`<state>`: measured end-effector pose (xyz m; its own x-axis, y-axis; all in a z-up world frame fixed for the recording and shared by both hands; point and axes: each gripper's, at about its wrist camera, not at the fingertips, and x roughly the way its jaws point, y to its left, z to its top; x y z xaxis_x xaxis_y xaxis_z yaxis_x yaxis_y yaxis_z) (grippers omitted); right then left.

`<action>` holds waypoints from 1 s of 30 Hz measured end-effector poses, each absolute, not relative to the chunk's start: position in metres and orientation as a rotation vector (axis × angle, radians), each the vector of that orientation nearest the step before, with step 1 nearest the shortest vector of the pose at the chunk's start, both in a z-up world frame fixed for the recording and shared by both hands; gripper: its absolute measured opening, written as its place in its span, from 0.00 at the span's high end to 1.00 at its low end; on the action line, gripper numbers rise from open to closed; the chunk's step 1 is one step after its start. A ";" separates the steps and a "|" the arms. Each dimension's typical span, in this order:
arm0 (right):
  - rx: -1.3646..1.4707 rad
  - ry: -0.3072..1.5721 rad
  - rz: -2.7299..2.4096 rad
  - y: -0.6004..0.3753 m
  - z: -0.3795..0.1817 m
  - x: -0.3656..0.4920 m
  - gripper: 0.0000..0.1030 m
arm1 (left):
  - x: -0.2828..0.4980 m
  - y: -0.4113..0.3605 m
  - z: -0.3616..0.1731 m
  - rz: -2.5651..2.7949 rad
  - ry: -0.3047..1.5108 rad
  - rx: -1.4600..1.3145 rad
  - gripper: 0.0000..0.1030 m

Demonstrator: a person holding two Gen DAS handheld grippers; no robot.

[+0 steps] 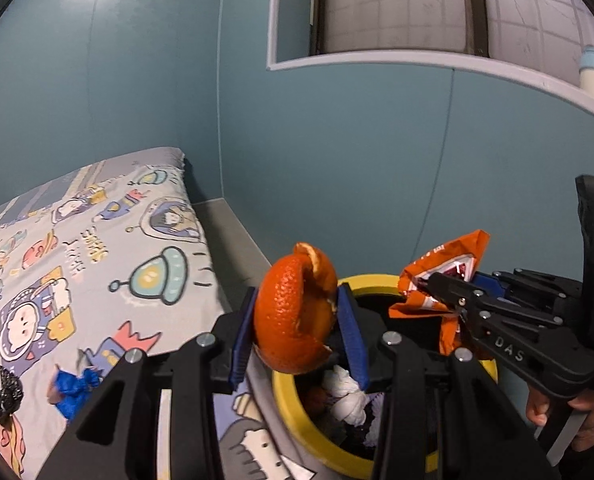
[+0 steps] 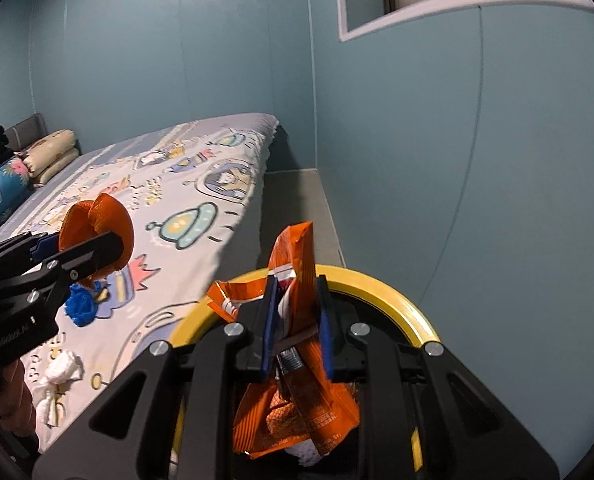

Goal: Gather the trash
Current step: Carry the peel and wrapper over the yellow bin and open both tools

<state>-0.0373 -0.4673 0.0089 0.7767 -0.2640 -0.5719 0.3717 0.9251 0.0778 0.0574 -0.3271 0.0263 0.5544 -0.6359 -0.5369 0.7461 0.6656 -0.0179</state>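
Got both loads over the yellow-rimmed round trash bin [image 1: 297, 408] so they'll drop in: my left gripper [image 1: 299, 320] is clamped partway on a curled orange peel [image 1: 293, 312], my right gripper [image 2: 297, 320] pinched nearly closed on a crinkly orange snack wrapper [image 2: 297, 400].

One bin [image 2: 381, 280] with a yellow rim. One piece of orange peel [image 1: 297, 308]. One orange snack wrapper [image 2: 297, 360]. One crumpled blue scrap [image 2: 81, 308] on the bed sheet [image 2: 185, 184]. One black crumpled scrap [image 1: 3, 400] on the sheet. Two white tissue wads: one [image 2: 63, 368] on the sheet, one [image 1: 347, 396] inside the bin. Two grippers, left [image 1: 297, 344] and right [image 2: 297, 320]. Three pillows [image 2: 49, 152] stacked at the head of the one bed. One window [image 1: 417, 20].
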 end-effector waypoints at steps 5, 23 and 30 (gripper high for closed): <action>0.227 0.623 -0.374 -0.485 -0.009 -0.040 0.83 | 0.057 -0.348 0.007 -0.825 0.566 0.252 0.64; 0.256 0.647 -0.419 -0.499 -0.024 -0.048 0.76 | 0.047 -0.358 0.001 -0.856 0.532 0.204 0.41; 0.265 0.629 -0.439 -0.500 -0.018 -0.050 0.61 | 0.046 -0.343 0.017 -0.850 0.519 0.161 0.31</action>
<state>-0.0495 -0.4998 -0.0182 0.7219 -0.3132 -0.6171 0.4709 0.8757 0.1065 0.0461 -0.3434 0.0171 0.5450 -0.6746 -0.4979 0.7512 0.6566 -0.0673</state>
